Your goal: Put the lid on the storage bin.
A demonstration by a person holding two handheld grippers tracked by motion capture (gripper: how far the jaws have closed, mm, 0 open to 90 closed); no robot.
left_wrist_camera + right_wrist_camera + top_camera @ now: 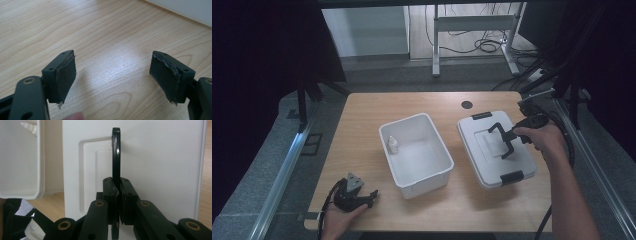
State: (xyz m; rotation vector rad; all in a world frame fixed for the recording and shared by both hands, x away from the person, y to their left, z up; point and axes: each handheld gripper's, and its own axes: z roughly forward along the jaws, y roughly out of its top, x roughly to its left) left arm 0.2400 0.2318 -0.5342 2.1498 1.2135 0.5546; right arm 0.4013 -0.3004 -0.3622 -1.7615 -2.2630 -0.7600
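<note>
At the near left corner of the wooden counter (362, 115), the left gripper (371, 195) rests low on the wood in the person's left hand (339, 220), well apart from the boxes. In the left gripper view its jaws stand wide open with bare wood between them, the worn pads (65, 77) frayed at the edges and a white wall showing at the top right corner. Just right of it, near the middle of the counter, sits an open white bin (417, 155), and a small white bottle (393, 145) stands upright against its left inner wall; its nozzle shows at the top left of the right gripper view (28, 127). Beside the bin to the right, not touching it, lies a white lid (494, 150) with black latches at its far and near ends. The right gripper (508, 140), held in the right hand (544, 140), reaches over the lid from the right. In the right gripper view its jaws are closed on the lid's black handle (116, 155), which stands raised on edge above the recessed panel.
</note>
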